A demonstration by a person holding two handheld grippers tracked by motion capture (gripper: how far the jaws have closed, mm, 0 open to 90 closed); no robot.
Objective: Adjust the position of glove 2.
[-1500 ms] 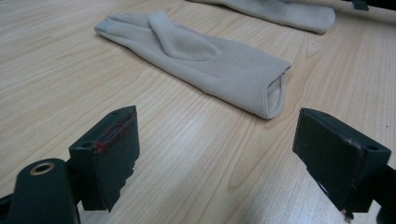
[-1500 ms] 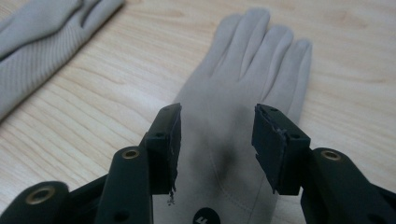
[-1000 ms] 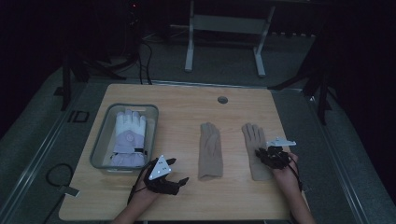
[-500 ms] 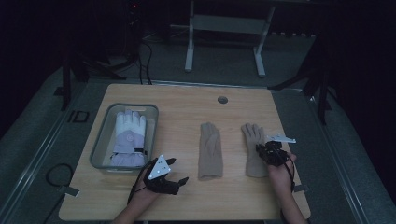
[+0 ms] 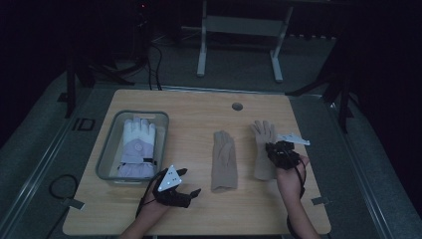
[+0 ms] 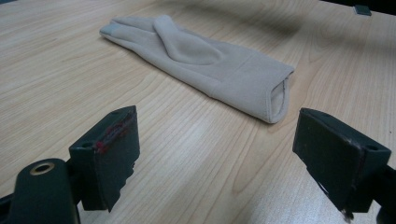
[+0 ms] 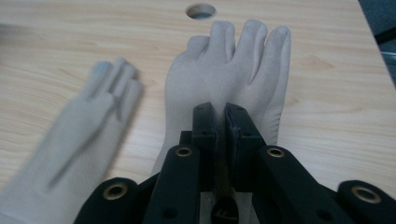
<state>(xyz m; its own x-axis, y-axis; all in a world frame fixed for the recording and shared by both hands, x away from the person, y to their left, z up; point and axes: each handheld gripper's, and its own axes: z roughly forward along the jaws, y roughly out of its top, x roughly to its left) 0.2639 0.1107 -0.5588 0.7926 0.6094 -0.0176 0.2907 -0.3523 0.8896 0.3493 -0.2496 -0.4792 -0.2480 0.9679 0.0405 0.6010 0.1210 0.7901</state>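
Lying flat on pale wooden table [image 5: 199,107] — two beige gloves [image 5: 224,159] — dark room.

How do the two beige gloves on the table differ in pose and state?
The middle glove lies with fingers together, thumb folded over the palm; the right glove has its fingers spread. The middle glove lies free, with the open left gripper near its cuff; the right gripper, shut, is over the right glove. Both are beige, fingers pointing away.
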